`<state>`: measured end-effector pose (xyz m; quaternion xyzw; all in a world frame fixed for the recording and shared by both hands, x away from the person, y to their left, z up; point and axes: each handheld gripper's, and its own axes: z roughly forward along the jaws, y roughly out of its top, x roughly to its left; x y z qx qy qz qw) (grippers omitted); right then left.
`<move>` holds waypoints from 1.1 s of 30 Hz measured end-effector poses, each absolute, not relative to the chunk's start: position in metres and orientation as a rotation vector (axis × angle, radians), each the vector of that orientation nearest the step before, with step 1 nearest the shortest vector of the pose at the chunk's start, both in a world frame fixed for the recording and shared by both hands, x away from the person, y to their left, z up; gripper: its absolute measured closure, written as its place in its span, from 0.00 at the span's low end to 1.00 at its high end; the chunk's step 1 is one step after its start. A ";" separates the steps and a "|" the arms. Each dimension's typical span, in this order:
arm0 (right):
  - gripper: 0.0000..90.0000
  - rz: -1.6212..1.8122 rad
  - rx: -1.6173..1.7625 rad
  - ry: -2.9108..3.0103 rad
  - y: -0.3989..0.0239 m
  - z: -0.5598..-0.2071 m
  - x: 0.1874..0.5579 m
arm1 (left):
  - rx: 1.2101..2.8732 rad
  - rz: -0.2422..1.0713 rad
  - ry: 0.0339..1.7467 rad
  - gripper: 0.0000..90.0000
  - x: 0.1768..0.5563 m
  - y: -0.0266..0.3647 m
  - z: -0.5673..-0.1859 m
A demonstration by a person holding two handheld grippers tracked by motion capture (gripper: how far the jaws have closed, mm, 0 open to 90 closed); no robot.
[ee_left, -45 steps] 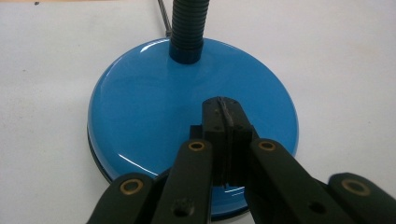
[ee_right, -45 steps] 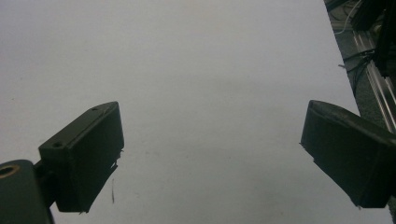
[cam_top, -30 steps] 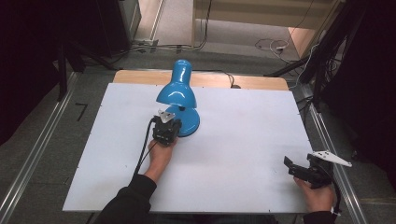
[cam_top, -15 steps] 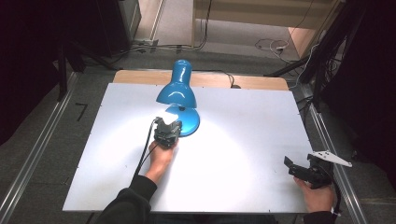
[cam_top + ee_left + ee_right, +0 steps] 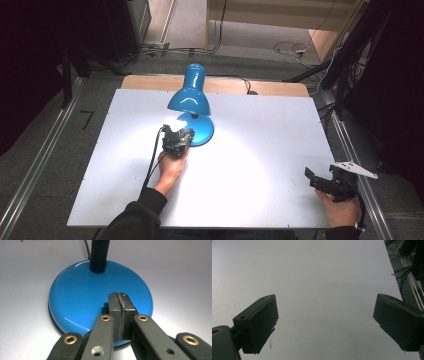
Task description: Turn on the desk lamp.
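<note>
Pressing closed left tongs (image 5: 120,296) on the lit lamp's blue base (image 5: 82,295), right tongs (image 5: 325,325) gape empty.

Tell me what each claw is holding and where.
Nothing: left claw is shut, tips pressed on the blue desk lamp's base; right claw is open above the table.

The left forearm, in a dark sleeve, comes in from the bottom of the high view and reaches forward toward the middle. Its hand (image 5: 170,167) wraps the left gripper (image 5: 176,141) from behind, a cable trailing back beside the wrist. In the left gripper view the two black fingers (image 5: 113,312) are pressed flat together, pad against pad, with nothing between them. The right hand (image 5: 342,210) sits low at the near right, holding the right gripper (image 5: 320,181) pointed left, the grey three-cornered plate on top. Its fingers (image 5: 258,322) stand wide apart, gripping nothing.
</note>
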<state>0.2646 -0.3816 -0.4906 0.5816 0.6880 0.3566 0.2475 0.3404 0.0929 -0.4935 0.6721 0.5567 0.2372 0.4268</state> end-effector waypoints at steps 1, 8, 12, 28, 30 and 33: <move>0.05 0.974 1.582 1.877 -0.381 -0.491 0.265 | 1.673 0.593 1.391 0.96 0.339 0.093 -0.493; 0.05 0.977 1.574 1.877 -0.381 -0.490 0.265 | 1.653 0.590 1.386 0.90 0.333 0.097 -0.488; 0.05 0.971 1.577 1.882 -0.379 -0.490 0.265 | 1.651 0.589 1.392 0.82 0.330 0.100 -0.485; 0.05 0.985 1.574 1.877 -0.382 -0.489 0.263 | 1.682 0.614 1.422 0.54 0.316 0.117 -0.486; 0.05 0.988 1.571 1.876 -0.382 -0.489 0.263 | 1.683 0.617 1.419 0.51 0.314 0.119 -0.485; 0.05 0.988 1.574 1.874 -0.382 -0.489 0.263 | 1.679 0.611 1.413 0.50 0.310 0.120 -0.484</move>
